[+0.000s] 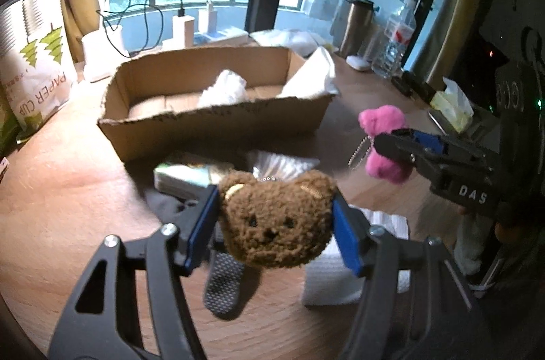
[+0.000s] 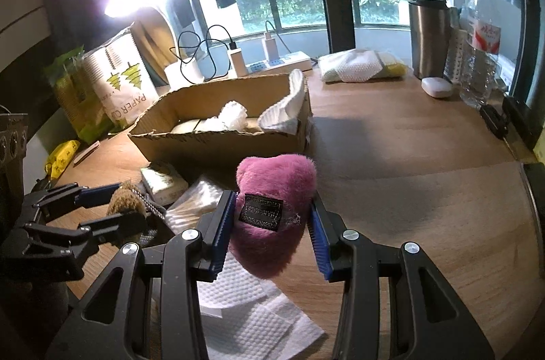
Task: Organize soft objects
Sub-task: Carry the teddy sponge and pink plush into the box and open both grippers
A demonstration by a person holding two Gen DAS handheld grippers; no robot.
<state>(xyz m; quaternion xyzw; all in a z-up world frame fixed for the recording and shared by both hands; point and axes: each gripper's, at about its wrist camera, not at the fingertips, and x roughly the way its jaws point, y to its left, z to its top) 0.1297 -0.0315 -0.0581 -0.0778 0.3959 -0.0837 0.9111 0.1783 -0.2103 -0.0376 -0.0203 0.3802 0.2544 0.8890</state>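
A: Left wrist view? 
B: The left gripper point(image 1: 276, 220) clamps a brown bear point(image 1: 276, 220) above the table point(image 1: 68, 206); the bag point(image 1: 35, 63) reads "PAPER CUP" (sideways).

A: Right wrist view? 
B: The right gripper point(image 2: 272, 223) squeezes a pink plush point(image 2: 272, 206), near the cardboard box point(image 2: 218, 143); its black label is unreadable.

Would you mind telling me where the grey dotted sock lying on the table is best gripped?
Grip the grey dotted sock at its rounded near end, coming from above: it lies flat on the table, and its far end is hidden behind the brown bear held in the left gripper.
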